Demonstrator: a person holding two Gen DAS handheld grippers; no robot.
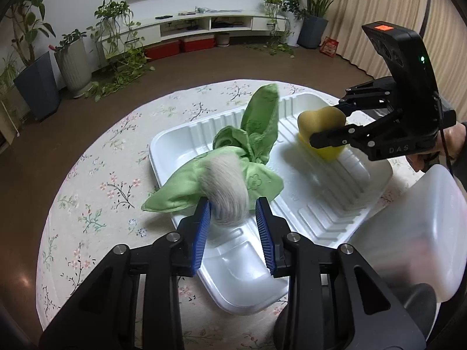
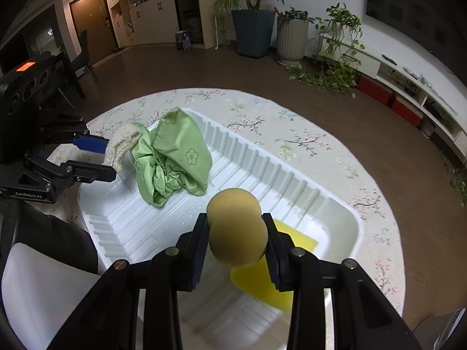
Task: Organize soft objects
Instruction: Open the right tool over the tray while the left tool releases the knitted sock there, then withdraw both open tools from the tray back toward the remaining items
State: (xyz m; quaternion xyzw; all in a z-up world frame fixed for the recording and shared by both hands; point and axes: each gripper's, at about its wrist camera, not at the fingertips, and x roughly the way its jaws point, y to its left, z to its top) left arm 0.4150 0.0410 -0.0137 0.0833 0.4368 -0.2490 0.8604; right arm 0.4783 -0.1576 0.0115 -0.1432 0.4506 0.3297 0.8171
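Observation:
A white ribbed foam tray lies on the round table. A crumpled green cloth rests at one end of it. A white knitted piece, blurred, hangs over the cloth between the blue pads of my left gripper. The jaws stand open, and the right pad is clear of the piece. My right gripper is shut on a tan sponge, squeezed into a peanut shape above the tray's other end. A flat yellow piece lies under it.
A floral tablecloth covers the round table. A translucent white container stands close beside the tray's near corner. A person's hand holds the right gripper. Potted plants and a low white shelf stand beyond the brown floor.

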